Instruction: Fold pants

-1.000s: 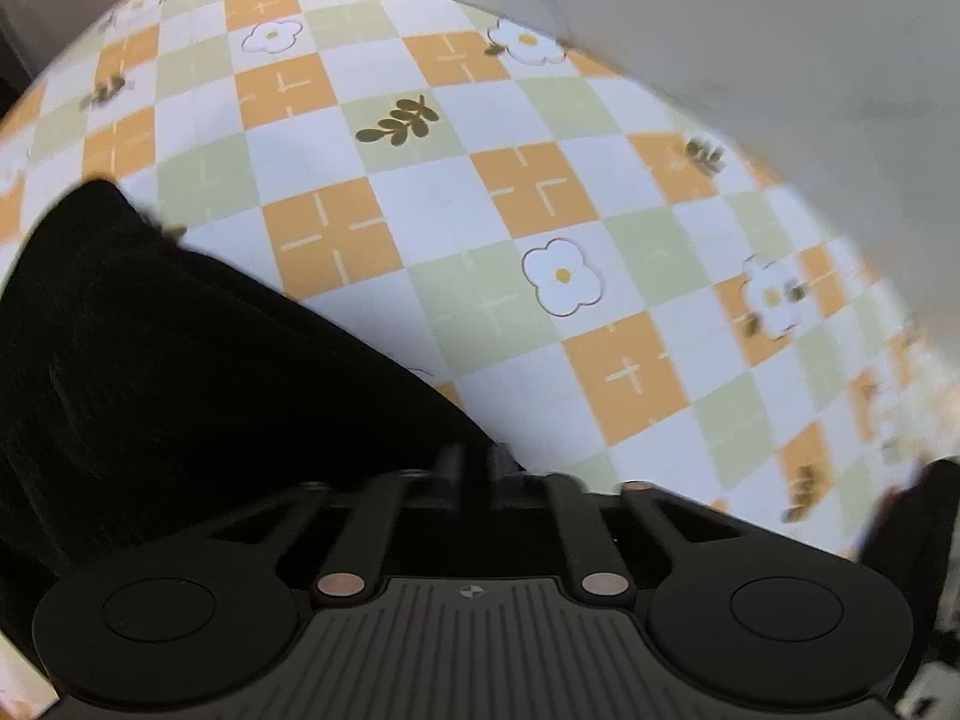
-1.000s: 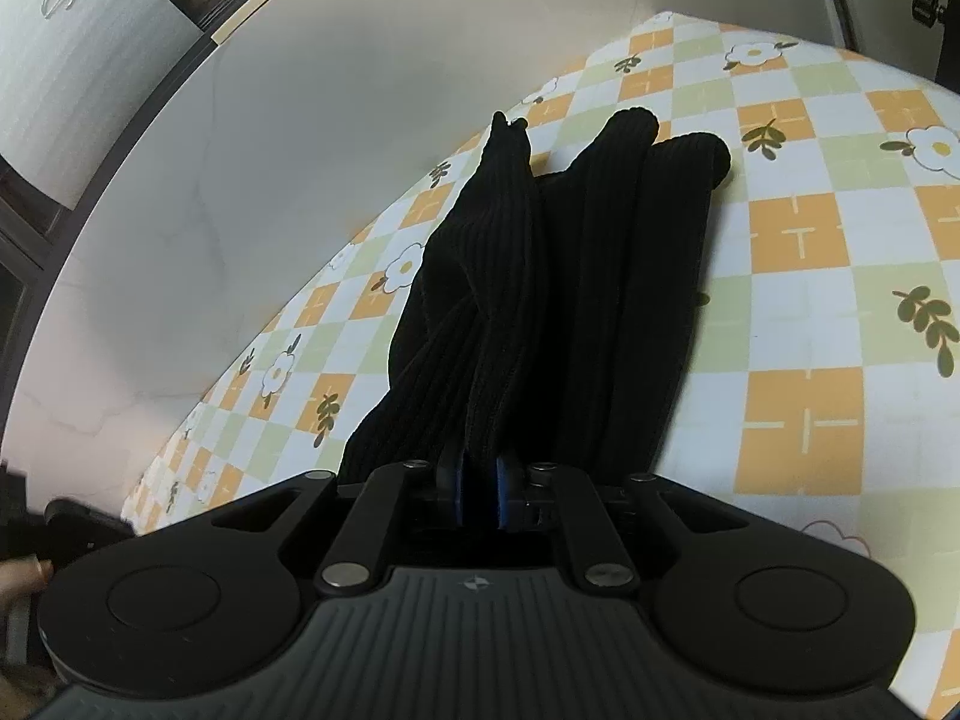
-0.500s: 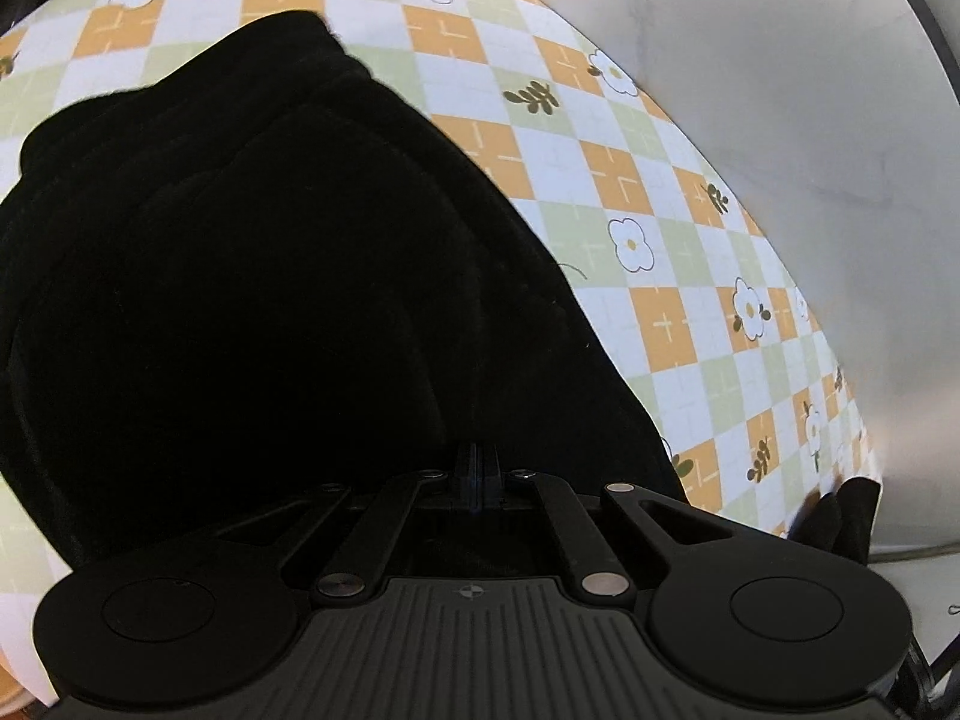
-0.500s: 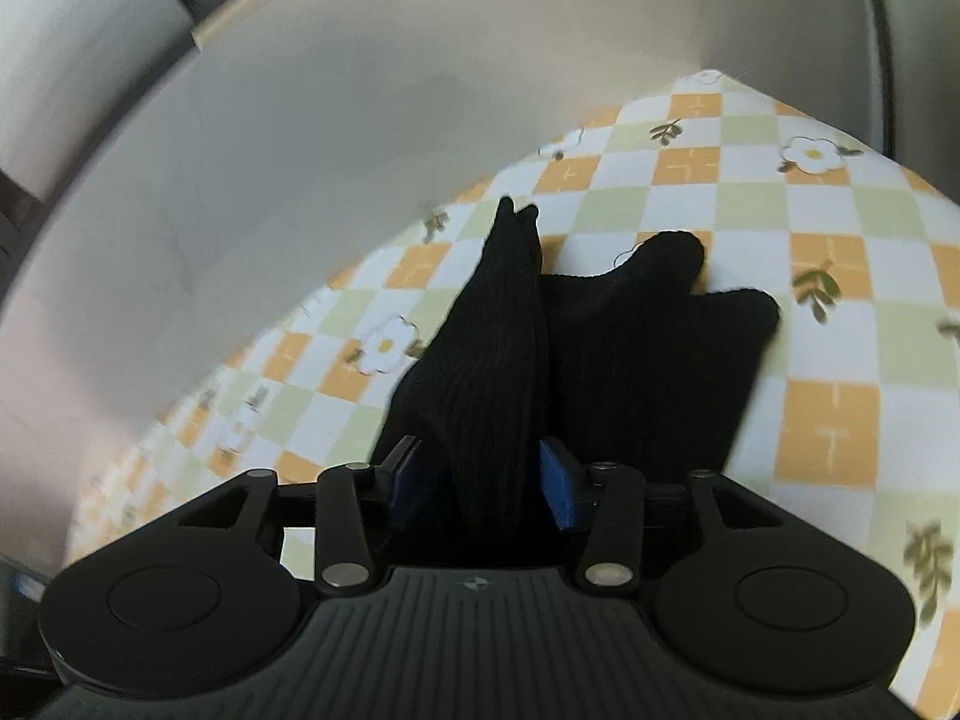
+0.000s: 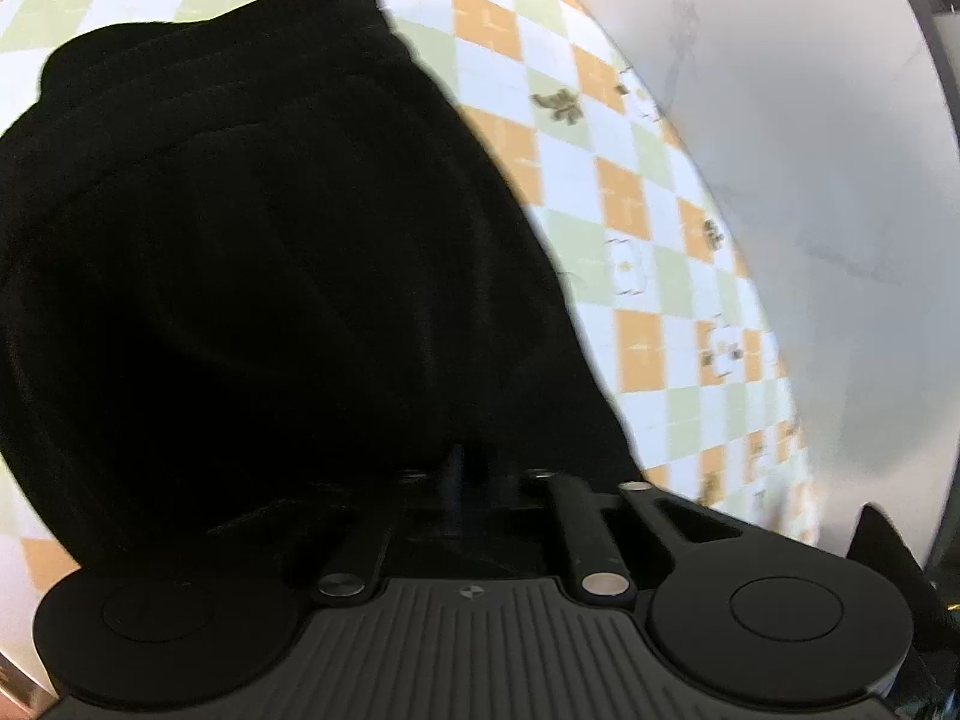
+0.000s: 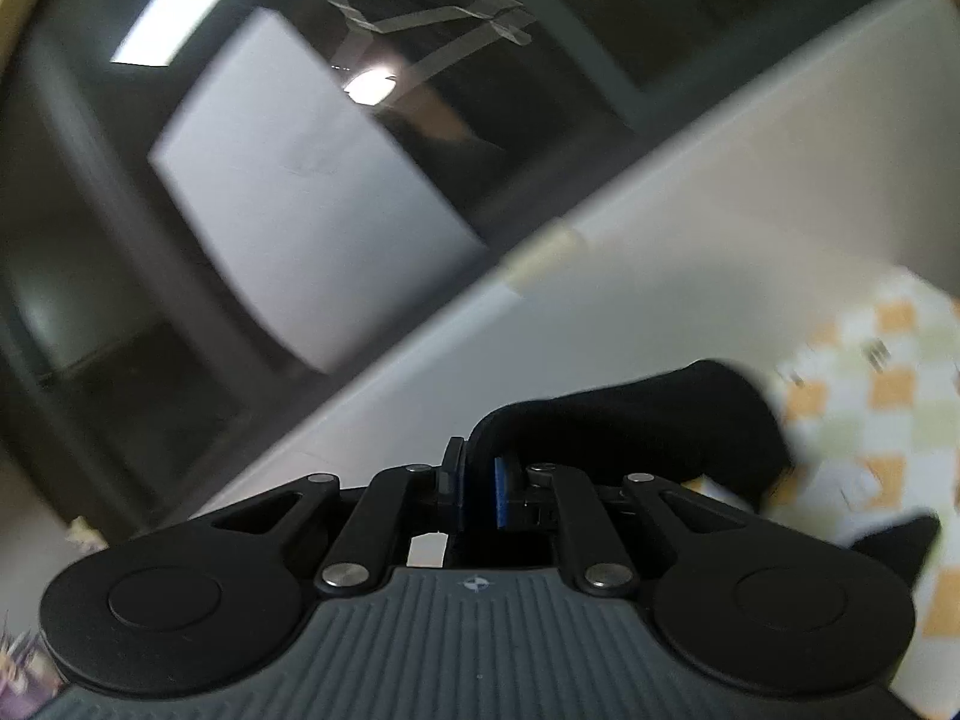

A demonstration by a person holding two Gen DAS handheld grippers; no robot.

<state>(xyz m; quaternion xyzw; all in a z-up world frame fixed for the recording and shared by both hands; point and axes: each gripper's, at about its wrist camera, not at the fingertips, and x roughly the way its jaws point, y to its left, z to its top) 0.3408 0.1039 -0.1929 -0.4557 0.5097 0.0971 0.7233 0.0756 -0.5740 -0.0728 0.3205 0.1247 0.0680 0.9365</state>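
1. The left gripper point(image 5: 465, 468) is seen closed on the black pants point(image 5: 252, 252); the cloth spreads ahead and to its left over the checked tablecloth point(image 5: 636, 228), presumably so one end is anchored for a fold.
2. The right gripper point(image 6: 477, 480) is nearly closed, pinching a pants edge that trails off to its right; it is tilted up, probably to carry that edge over.

Black pants point(image 5: 252, 276) cover the bench's left; checkered cloth point(image 5: 654, 276) and bare bench point(image 5: 810, 150) lie open rightward.
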